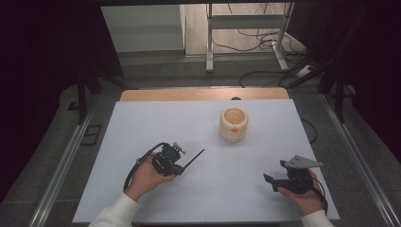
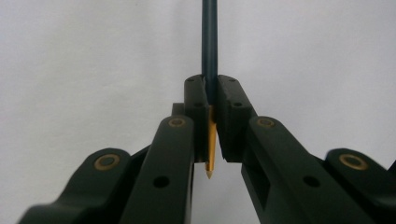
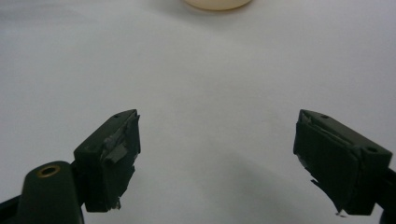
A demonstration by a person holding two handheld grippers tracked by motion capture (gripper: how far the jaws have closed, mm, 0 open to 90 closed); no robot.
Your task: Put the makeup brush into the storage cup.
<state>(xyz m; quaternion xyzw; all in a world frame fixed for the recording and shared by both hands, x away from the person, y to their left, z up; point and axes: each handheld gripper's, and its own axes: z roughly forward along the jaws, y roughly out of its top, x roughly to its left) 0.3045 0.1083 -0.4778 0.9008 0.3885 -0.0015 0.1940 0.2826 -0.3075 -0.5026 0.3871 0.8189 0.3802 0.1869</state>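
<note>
A dark slim pencil (image 2: pixel 209 37) with a gold pointed end is clamped between the jaws of my left gripper (image 2: pixel 210 88); the gold point faces back toward the camera. In the high view the left gripper (image 1: pixel 180 168) sits left of centre on the white table, and the pencil (image 1: pixel 194 159) sticks out up and to the right. A cream round cup (image 1: pixel 233 124) with a small orange mark stands farther back, and its bottom edge (image 3: pixel 217 3) shows in the right gripper view. My right gripper (image 3: pixel 217 135) is open over bare table, at the front right (image 1: pixel 270 180).
The white tabletop (image 1: pixel 156 123) has a wooden strip (image 1: pixel 189 94) along its far edge. Beyond it are grey floor, a metal frame (image 1: pixel 209 42) and loose cables (image 1: pixel 265 40). Dark curtains flank both sides.
</note>
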